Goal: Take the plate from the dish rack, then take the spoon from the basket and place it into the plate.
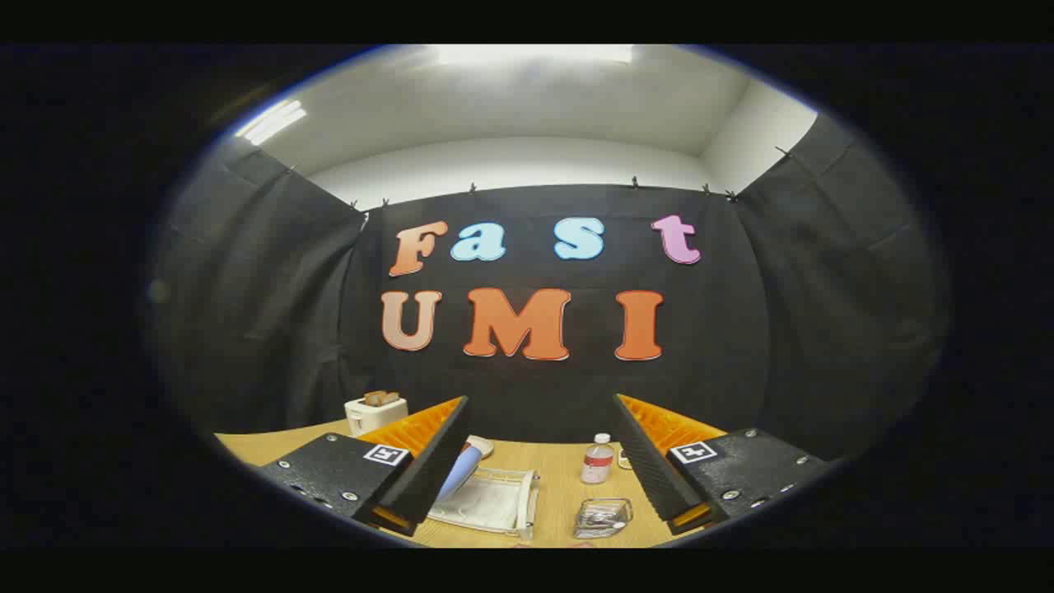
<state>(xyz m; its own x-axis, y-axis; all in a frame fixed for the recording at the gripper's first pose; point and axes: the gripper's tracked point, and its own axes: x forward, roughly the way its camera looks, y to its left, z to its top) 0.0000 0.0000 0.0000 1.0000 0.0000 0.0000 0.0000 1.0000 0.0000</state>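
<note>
My gripper [539, 461] hangs above the wooden table [560, 486] with its fingers wide apart and nothing between them. Below and between the fingers sits a white dish rack [494, 498], with a pale blue plate [459, 471] standing on edge in it, partly hidden behind the left finger [428, 469]. Just right of the rack, near the right finger [650, 465], lies a small clear basket [603, 517] with something shiny inside; I cannot make out the spoon.
A small plastic water bottle [598, 459] stands beyond the basket. A white toaster [375, 412] with bread in it sits at the table's far left, against the black cloth wall.
</note>
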